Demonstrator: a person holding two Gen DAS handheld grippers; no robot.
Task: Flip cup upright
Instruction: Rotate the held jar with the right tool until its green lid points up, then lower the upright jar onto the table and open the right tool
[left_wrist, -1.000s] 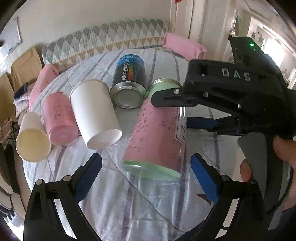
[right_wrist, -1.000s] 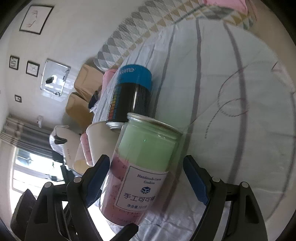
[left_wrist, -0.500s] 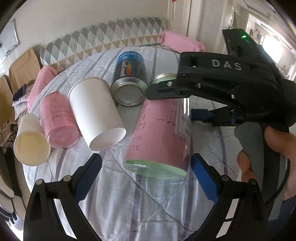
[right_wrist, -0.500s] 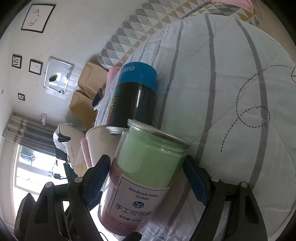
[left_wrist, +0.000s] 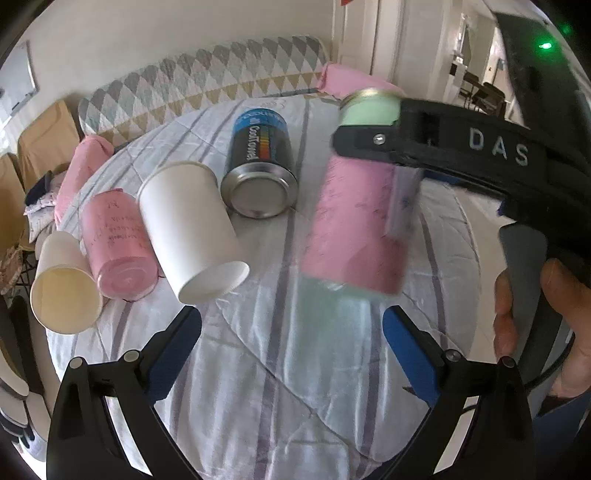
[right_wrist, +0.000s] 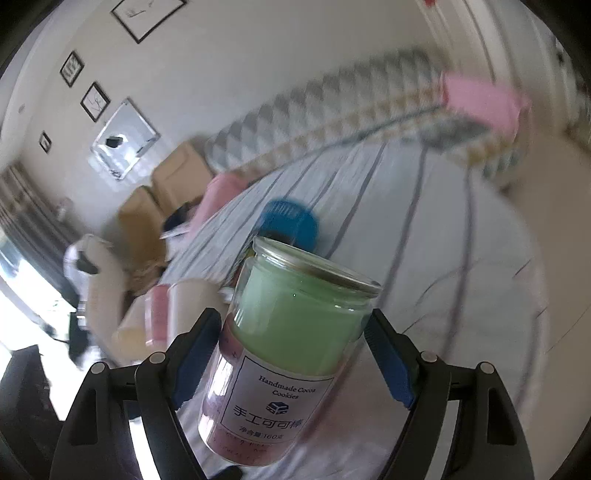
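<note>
A clear cup (left_wrist: 356, 229) with a pink and green lining and a white label is held by my right gripper (right_wrist: 291, 354), which is shut on its sides. In the left wrist view the cup hangs tilted above the bed, green end toward the far side, blurred by motion. In the right wrist view the cup (right_wrist: 291, 332) fills the middle between the blue pads. My left gripper (left_wrist: 291, 354) is open and empty, just in front of and below the cup.
On the striped bedcover (left_wrist: 258, 387) lie a black and blue can (left_wrist: 260, 162), a white paper cup (left_wrist: 192, 229), a pink cup (left_wrist: 118, 243) and a cream cup (left_wrist: 62, 284). Pink pillows and a diamond-patterned quilt line the far edge.
My right gripper has lifted the cup off the bedcover and swung it up from lying flat toward upright. My left gripper has stayed open in about the same place.
</note>
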